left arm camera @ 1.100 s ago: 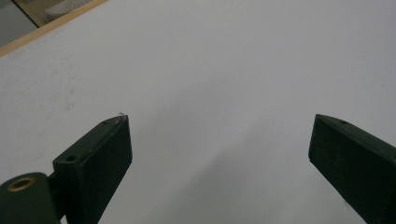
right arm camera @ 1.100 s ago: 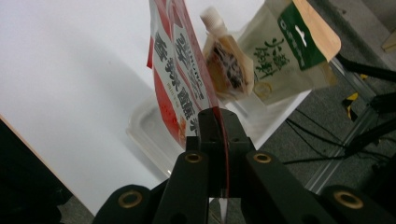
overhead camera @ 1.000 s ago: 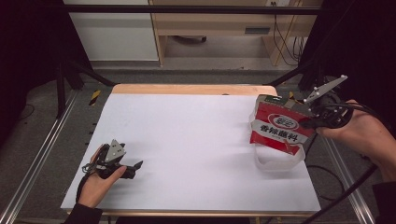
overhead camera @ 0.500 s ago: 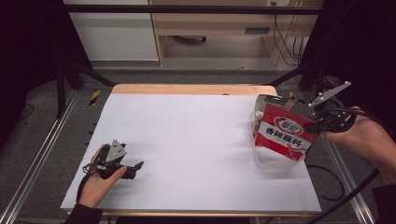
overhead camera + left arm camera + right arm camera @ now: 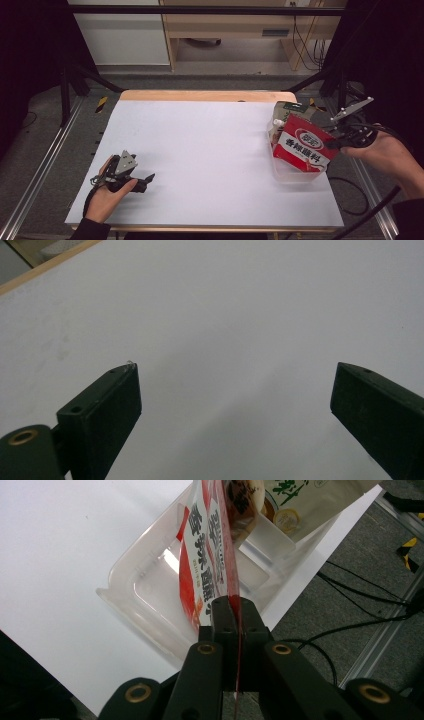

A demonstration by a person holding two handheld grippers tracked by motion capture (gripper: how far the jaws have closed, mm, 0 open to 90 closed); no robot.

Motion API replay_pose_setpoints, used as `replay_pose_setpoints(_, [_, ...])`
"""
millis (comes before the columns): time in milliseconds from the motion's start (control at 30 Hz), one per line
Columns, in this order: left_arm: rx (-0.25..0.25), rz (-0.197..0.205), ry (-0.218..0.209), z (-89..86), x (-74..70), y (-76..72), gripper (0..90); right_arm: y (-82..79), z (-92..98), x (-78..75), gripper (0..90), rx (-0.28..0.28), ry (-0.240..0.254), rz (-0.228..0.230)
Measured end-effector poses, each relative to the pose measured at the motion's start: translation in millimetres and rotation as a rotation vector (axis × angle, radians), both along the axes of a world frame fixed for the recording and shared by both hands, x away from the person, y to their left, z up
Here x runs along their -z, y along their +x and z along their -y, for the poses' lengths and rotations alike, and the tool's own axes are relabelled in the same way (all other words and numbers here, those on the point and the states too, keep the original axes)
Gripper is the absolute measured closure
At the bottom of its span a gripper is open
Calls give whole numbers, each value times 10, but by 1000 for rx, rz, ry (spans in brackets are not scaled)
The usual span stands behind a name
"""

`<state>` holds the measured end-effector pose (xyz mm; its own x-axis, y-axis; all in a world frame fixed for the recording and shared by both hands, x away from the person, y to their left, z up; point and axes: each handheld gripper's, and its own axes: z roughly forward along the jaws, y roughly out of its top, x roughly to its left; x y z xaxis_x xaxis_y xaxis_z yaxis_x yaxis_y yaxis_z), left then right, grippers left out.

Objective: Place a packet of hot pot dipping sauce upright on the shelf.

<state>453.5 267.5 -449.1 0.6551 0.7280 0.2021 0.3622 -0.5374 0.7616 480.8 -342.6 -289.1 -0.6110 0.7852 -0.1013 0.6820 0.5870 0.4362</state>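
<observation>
A red and white snack pouch hangs over a clear plastic bin at the table's right edge. My right gripper is shut on the pouch's edge, jaws pressed flat on the foil. A pale green pouch stands in the bin's far end, behind the red one. At the front left, my left gripper rests low on the white tabletop, open, with nothing between its jaws.
A light wooden strip borders the table's far edge. Metal frame rails run along both sides. Black cables lie on the grey floor to the right of the bin. A cabinet and wooden shelf stand beyond the table.
My right gripper has come down and slightly left with the red pouch, lowering it into the clear bin. The left gripper has stayed put.
</observation>
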Motion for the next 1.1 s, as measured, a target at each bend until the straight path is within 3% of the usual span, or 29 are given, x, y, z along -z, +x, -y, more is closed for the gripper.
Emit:
replay_pose_setpoints(133, [1,-3,7,2,1,-2,59,10,55,31,863,-3,9,19])
replay_pose_setpoints(333, [2,-3,10,3,1,-4,59,41,42,35,736,-26,7,47])
replay_pose_setpoints(533, [5,-4,10,-1,-1,-4,59,73,-33,-5,493,-32,-11,78])
replay_pose_setpoints(800, [7,-6,14,6,4,-3,59,84,-252,-236,272,-43,-14,158])
replay_pose_setpoints(1100, [9,-7,15,5,5,-1,59,76,-729,-537,170,-93,34,301])
